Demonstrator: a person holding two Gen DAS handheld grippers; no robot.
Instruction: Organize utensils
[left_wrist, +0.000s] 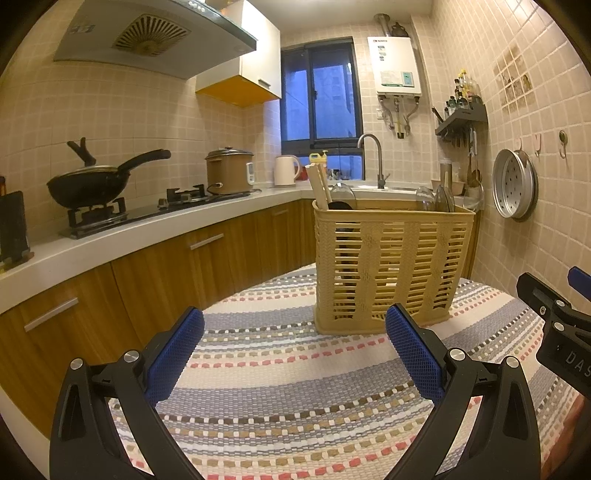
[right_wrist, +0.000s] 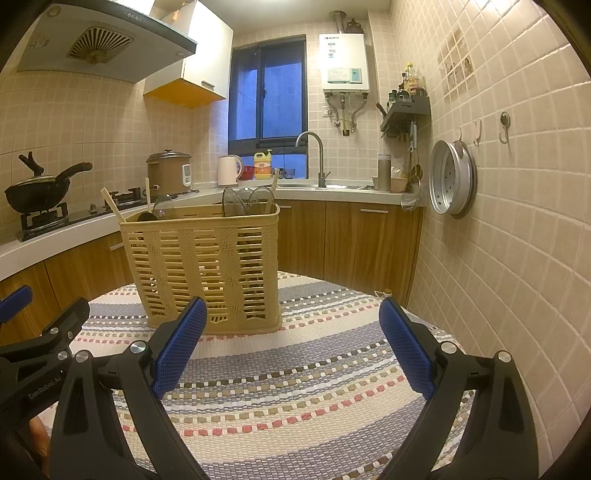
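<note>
A tan slatted utensil basket (left_wrist: 391, 266) stands on the striped woven mat (left_wrist: 288, 387); it also shows in the right wrist view (right_wrist: 207, 266). Chopsticks (left_wrist: 319, 184) and clear plastic spoons (left_wrist: 439, 199) stick up from it, with spoons (right_wrist: 247, 201) and chopsticks (right_wrist: 112, 205) seen from the right too. My left gripper (left_wrist: 295, 325) is open and empty, a short way in front of the basket. My right gripper (right_wrist: 293, 317) is open and empty, in front and to the right of the basket. Each gripper shows at the edge of the other's view.
A counter (left_wrist: 110, 240) with a wok (left_wrist: 88, 184), stove and rice cooker (left_wrist: 231, 171) runs along the left. A sink and faucet (right_wrist: 314, 155) sit at the back. A tiled wall with a hanging steamer tray (right_wrist: 452, 182) is close on the right.
</note>
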